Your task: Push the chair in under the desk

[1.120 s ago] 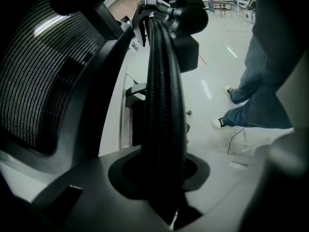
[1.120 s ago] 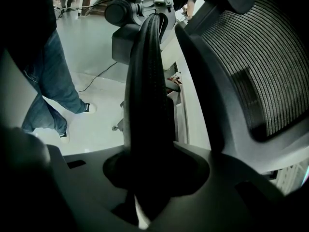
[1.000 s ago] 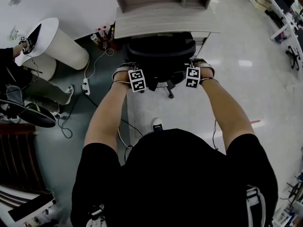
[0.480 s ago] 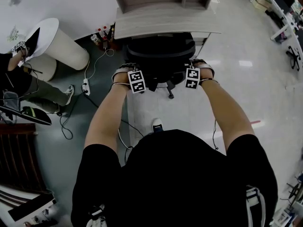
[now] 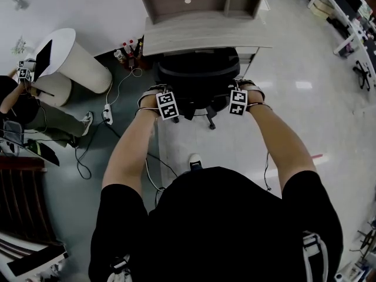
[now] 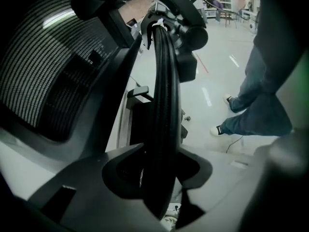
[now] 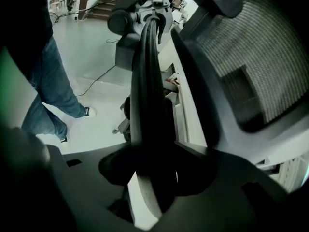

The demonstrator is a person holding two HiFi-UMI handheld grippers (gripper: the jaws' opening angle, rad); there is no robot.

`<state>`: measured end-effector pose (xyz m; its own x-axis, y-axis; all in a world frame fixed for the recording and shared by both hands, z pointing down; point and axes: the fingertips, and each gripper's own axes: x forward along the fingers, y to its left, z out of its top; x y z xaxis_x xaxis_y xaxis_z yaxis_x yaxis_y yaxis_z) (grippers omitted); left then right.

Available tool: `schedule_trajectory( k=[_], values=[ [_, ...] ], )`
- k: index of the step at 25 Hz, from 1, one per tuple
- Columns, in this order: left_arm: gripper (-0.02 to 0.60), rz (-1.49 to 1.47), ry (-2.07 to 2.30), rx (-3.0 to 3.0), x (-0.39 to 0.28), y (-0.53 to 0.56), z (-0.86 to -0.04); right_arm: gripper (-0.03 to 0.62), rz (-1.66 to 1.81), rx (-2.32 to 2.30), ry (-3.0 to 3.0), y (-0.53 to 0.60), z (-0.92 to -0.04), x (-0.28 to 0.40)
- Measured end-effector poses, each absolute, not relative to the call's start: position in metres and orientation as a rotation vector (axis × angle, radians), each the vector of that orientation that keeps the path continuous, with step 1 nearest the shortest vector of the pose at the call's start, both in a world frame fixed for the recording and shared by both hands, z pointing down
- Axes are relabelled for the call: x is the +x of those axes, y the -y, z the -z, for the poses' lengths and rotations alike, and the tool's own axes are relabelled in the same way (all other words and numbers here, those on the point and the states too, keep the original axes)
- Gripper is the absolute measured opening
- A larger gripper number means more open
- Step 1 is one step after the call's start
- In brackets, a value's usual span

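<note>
Left gripper (image 5: pixel 165 98) and right gripper (image 5: pixel 239 96), jaws just opening, straddle chair (image 5: pixel 197 69) armrests (image 6: pixel 166 81) (desk (image 5: pixel 205 34) ahead, cable (image 5: pixel 119 84) beside).

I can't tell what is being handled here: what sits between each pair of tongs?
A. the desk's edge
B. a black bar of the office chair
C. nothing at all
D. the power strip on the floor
B: the left tongs and right tongs, whose jaws have just been opening, each straddle a black bar at the side of the office chair.
</note>
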<state>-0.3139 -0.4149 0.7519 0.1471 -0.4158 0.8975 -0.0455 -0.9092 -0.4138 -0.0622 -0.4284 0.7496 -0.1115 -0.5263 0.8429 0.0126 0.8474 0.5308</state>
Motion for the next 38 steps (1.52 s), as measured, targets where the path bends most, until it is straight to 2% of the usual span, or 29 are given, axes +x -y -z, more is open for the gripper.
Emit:
schedule_trajectory(
  k=[3,9,13,20,23,26,38],
  values=[
    [0.178,1.784,-0.506,-2.137,-0.319,0.412,-0.738,0.210,0.488,0.499,1.655,0.426,-0.731,-0.057],
    [0.210,1.605,-0.799,-2.342,-0.322,0.389,-0.705,0.213,0.434,0.690,1.760,0.395,-0.696,-0.040],
    [0.213,1.401,-1.025,-2.527,-0.322,0.370,-0.675,0.212,0.306,0.851,1.872,0.374,-0.667,-0.031],
    [0.213,1.123,-1.163,-2.602,-0.303,0.343,-0.634,0.198,0.072,1.087,2.043,0.346,-0.628,-0.020],
    [0.205,0.979,-1.238,-2.638,-0.295,0.331,-0.615,0.193,-0.025,1.147,2.123,0.334,-0.617,-0.022],
    [0.163,0.875,-1.276,-2.630,-0.291,0.318,-0.604,0.187,-0.111,1.186,2.186,0.324,-0.610,-0.022],
    [0.124,0.713,-1.350,-2.721,-0.274,0.283,-0.585,0.139,-0.173,1.291,2.303,0.303,-0.587,-0.015]
  ],
)
